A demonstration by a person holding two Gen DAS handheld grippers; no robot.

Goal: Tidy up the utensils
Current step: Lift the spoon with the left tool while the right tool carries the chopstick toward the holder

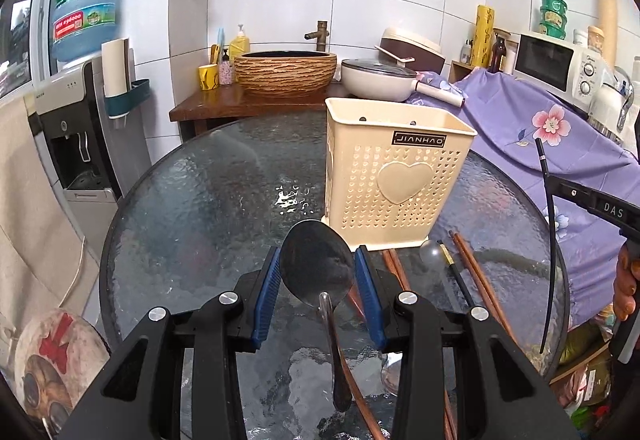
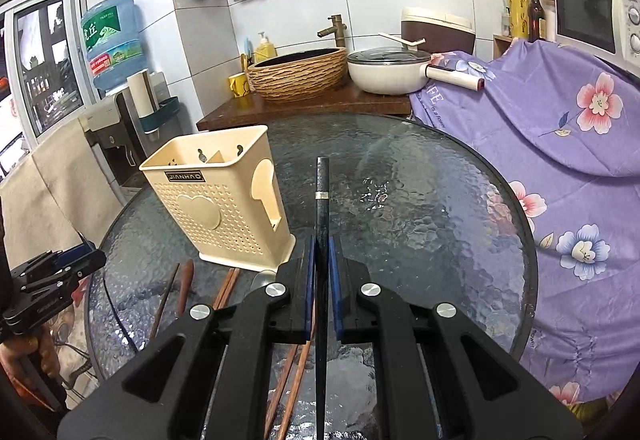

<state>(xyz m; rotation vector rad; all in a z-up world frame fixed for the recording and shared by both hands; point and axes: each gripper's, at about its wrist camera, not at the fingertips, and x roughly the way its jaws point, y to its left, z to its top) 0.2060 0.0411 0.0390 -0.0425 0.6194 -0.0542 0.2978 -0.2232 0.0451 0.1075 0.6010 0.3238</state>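
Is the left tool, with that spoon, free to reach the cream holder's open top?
Probably yes: the left tool grips the spoon just before the holder; nothing stands between.

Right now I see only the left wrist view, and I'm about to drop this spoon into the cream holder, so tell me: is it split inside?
Observer: Yes. The right wrist view looks into the cream holder and shows a divider inside.
Operator: Is the right gripper actually clamped on its chopstick?
Observer: Yes, its fingers are shut on the black chopstick, which sticks out ahead over the glass table.
Operator: Anything on the holder's side wall that I can't see?
Observer: That wall has a large cut-out running down it.
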